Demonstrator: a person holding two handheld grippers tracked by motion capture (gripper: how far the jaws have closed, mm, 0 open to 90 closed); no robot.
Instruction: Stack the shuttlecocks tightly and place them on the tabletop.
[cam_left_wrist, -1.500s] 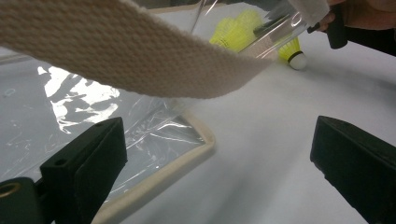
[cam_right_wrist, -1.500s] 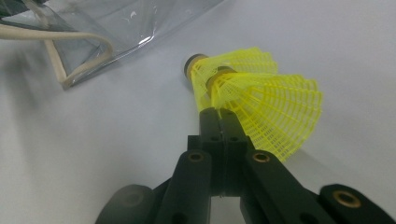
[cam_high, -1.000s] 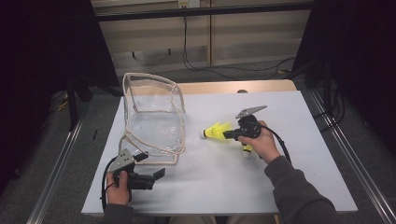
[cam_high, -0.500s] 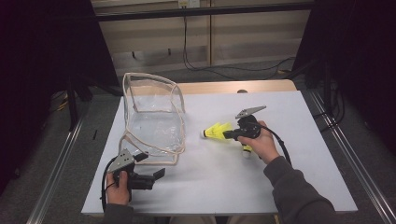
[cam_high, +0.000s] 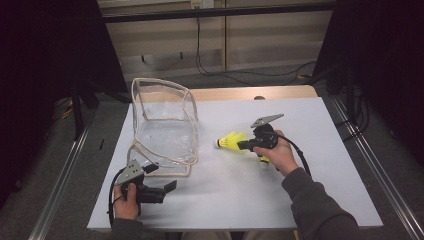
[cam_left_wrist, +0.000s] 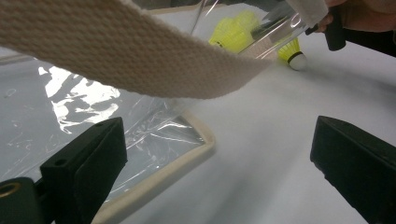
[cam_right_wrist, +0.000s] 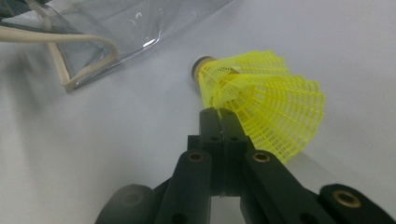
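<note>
**Shuttlecock pinched by skirt edge, bag mouth unsupported**

Risk: right gripper (cam_high: 245, 145) has its jaws fully closed on just the mesh skirt of the yellow shuttlecock (cam_right_wrist: 261, 100). Thin flexible plastic, so it could slip or twist out on the way over. Clear plastic bag (cam_high: 165, 125) is floppy and not held; mouth may sag and block entry. A second shuttlecock (cam_left_wrist: 292, 51) lies on the white table (cam_high: 300, 190) by the right hand.

Pose: right hand holds level, jaws pointing left at the bag, shuttlecock just above the table, cork end leading. Left gripper (cam_high: 167, 189) sits low near the bag's front corner, jaws wide apart, holding nothing; the webbing strap (cam_left_wrist: 116, 51) hangs across its view.
</note>
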